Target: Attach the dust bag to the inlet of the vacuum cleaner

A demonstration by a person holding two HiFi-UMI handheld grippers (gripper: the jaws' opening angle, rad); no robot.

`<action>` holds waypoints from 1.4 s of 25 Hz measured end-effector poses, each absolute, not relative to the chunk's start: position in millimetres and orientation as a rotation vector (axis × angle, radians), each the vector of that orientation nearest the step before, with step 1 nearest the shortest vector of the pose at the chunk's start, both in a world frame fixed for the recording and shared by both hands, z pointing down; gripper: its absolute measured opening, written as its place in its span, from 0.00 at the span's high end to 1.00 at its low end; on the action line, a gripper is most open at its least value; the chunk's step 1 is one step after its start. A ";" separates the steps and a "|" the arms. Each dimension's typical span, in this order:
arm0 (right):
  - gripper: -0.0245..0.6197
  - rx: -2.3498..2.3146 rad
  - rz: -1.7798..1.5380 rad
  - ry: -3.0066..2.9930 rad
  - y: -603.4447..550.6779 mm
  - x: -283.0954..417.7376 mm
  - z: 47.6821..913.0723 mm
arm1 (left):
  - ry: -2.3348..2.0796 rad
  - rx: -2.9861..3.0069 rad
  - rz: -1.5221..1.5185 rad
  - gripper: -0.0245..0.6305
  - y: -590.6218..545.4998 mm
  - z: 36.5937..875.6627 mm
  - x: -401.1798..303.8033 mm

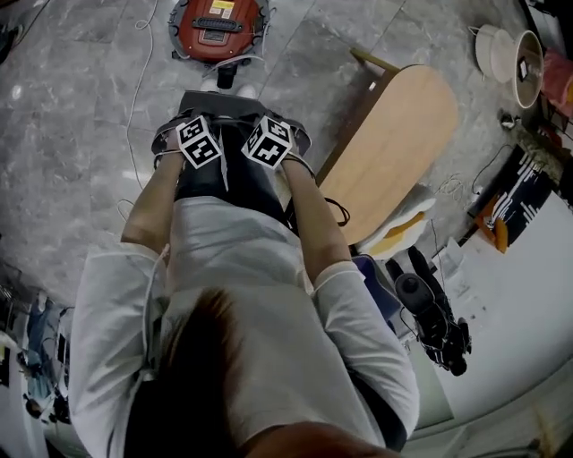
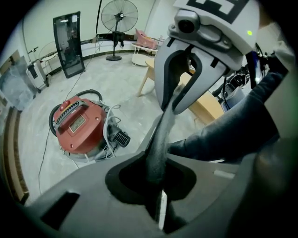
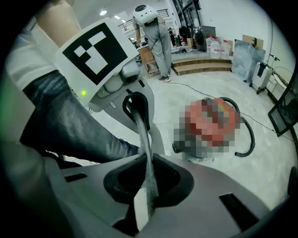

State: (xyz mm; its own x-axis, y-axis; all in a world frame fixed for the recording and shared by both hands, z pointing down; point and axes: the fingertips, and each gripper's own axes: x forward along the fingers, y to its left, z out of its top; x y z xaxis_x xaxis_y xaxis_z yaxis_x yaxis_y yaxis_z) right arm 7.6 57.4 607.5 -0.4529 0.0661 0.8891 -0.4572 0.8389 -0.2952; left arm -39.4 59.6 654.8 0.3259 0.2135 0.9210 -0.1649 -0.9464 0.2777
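Head view looks down past white-sleeved shoulders to two bare forearms (image 1: 150, 201) reaching forward and down, roughly parallel, with the left gripper (image 1: 195, 134) and right gripper (image 1: 271, 136) side by side and their marker cubes tipped toward each other. This view hides the jaws. Left gripper view shows that gripper (image 2: 158, 186) with its jaws almost together, pinched on the edge of the grey dust bag (image 2: 163, 135), which runs as a taut band up to the right gripper (image 2: 173, 104) opposite. Right gripper view shows the right gripper (image 3: 145, 190) nipped on the same bag (image 3: 145, 148) in the same way, a pale strip of card (image 3: 138, 209) between the jaws, and the left gripper (image 3: 137, 109) at the far end. From above, the dust bag (image 1: 235, 109) hangs between both tools over the grey floor (image 1: 81, 107), just short of the red vacuum cleaner (image 1: 219, 27). Only the left gripper view shows the vacuum cleaner (image 2: 81, 125) from the side with a black ribbed port (image 2: 122, 138), a wooden table (image 2: 200, 104) and a standing fan (image 2: 119, 16) beyond. Only the right gripper view shows a black hose (image 3: 249, 139) and a distant standing person (image 3: 156, 37).
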 end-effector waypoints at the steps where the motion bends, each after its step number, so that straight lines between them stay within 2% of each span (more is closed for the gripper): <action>1: 0.91 0.293 0.629 -1.956 57.5 8.2 615.9 | 0.051 2.270 1.657 0.90 59.7 663.3 -39.0; 11: 0.91 0.330 0.678 -1.941 43.4 14.5 689.2 | 0.078 2.256 1.656 0.90 43.0 736.9 -31.6; 22: 0.91 0.307 0.485 -1.930 40.4 15.8 772.5 | -0.005 2.320 1.674 0.90 33.3 814.3 -29.7; 35: 0.91 0.371 0.329 -1.957 31.9 14.0 793.9 | -0.179 2.411 1.751 0.90 18.6 828.7 -33.7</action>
